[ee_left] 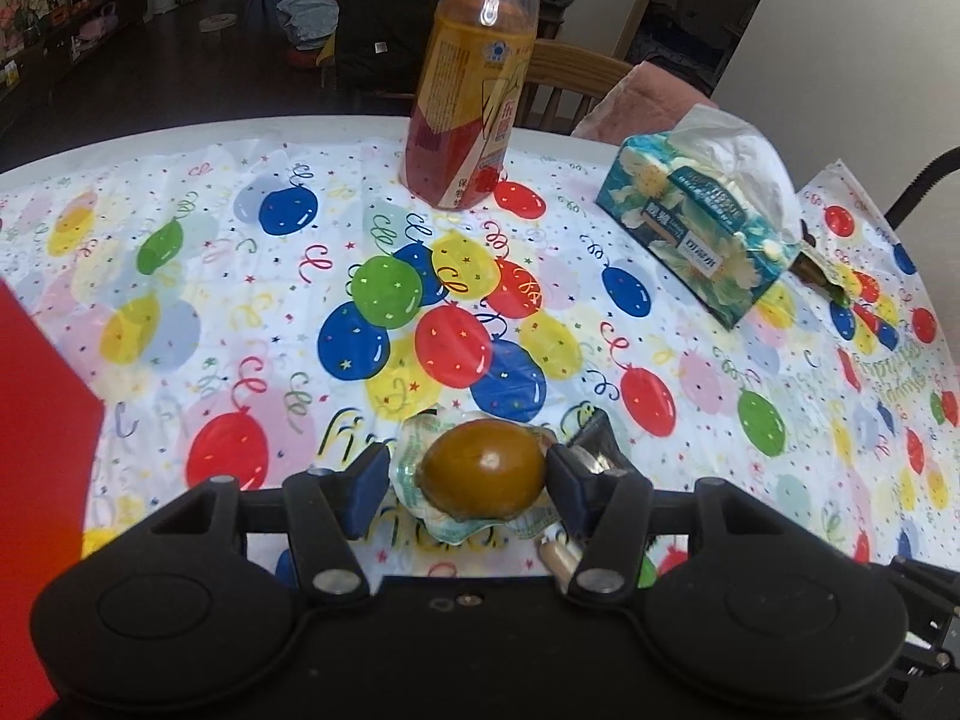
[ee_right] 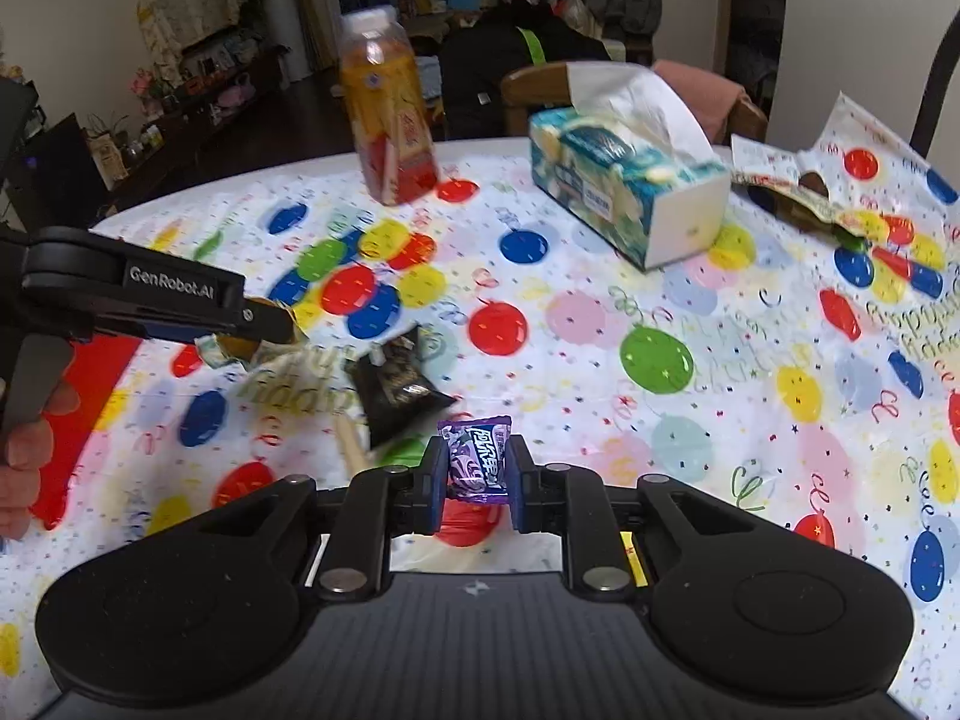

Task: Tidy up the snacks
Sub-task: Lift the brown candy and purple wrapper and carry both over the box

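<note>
My left gripper (ee_left: 459, 477) is shut on a brown braised egg in clear wrapping (ee_left: 483, 471), held just above the balloon-print tablecloth. In the right wrist view the left gripper (ee_right: 264, 324) shows at the left, with the egg (ee_right: 240, 345) under its fingers. My right gripper (ee_right: 477, 471) is shut on a small purple candy packet (ee_right: 477, 459), held above the cloth. A black snack packet (ee_right: 396, 387) lies on the cloth between the two grippers; it also shows in the left wrist view (ee_left: 594, 441) beside the right finger.
An orange drink bottle (ee_left: 471, 78) (ee_right: 390, 108) stands at the back. A teal tissue box (ee_left: 699, 222) (ee_right: 624, 180) lies to its right, with an opened wrapper (ee_right: 804, 198) beyond it. A red container (ee_left: 36, 480) (ee_right: 90, 396) sits at the left. A pale stick-shaped item (ee_right: 351, 441) lies near the black packet.
</note>
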A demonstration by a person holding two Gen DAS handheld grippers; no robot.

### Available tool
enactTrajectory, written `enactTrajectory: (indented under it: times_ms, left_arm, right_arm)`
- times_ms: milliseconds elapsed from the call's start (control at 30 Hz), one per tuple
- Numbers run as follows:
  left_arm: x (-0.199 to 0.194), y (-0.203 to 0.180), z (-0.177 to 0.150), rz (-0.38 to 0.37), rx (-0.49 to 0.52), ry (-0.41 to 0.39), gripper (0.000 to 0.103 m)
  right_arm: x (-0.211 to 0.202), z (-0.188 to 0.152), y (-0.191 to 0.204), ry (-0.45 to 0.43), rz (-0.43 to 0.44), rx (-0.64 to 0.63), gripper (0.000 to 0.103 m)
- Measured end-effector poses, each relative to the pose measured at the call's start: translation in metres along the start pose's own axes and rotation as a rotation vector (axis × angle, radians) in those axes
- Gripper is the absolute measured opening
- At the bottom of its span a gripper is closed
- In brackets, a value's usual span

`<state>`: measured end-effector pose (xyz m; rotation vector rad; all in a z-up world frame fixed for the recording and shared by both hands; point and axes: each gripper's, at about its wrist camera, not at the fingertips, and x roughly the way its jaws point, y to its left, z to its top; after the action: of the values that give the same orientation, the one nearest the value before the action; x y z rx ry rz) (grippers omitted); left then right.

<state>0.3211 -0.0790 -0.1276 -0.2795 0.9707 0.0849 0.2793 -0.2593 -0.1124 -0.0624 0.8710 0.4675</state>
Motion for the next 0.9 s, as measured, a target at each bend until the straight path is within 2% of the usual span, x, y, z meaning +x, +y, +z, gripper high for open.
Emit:
enactTrajectory:
  times_ms: [467, 900]
  left_arm:
    - [-0.069, 0.026, -0.019, -0.034, 0.016, -0.043, 0.055]
    - [-0.135, 0.081, -0.031, -0.064, 0.012, -0.082, 0.055]
  right_arm:
    - [-0.053, 0.009, 0.066, -0.048, 0.043, -0.058, 0.019]
    - [-0.08, 0.017, 0.145, -0.079, 0.111, -0.099, 0.019]
